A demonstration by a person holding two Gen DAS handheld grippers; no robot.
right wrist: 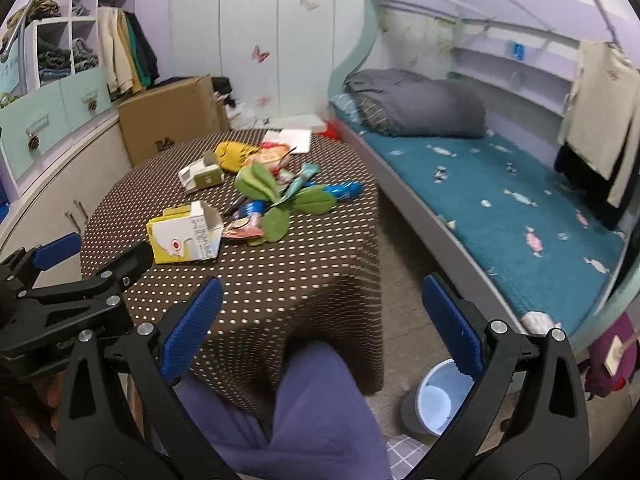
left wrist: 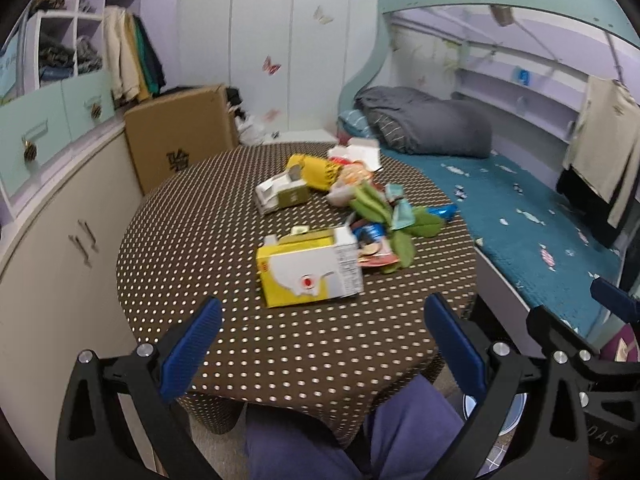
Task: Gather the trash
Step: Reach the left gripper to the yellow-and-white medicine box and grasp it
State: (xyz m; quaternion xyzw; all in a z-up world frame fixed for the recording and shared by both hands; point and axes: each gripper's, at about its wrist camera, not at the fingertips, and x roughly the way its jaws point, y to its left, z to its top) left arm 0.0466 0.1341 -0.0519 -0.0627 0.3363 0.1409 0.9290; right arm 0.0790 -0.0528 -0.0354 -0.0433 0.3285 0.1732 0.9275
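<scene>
Starting at the left, the left gripper hangs over the near edge of the polka-dot table, its blue pads spread wide with nothing between them and nothing touched. Straight ahead of it, slightly left of its centre line, lies the yellow-and-white carton on its side, long axis running roughly across the fingers' line of reach, so it would sit between the open pads if approached head-on. Behind and to the right of the carton, the rest of the trash lies in a loose heap: green leaves, crumpled wrappers, a smaller flattened carton and a yellow bag. Further right, the right gripper is held off the table's corner, also wide open and empty, with the waste bin on the floor below it. The left gripper looks the nearer to the carton.
</scene>
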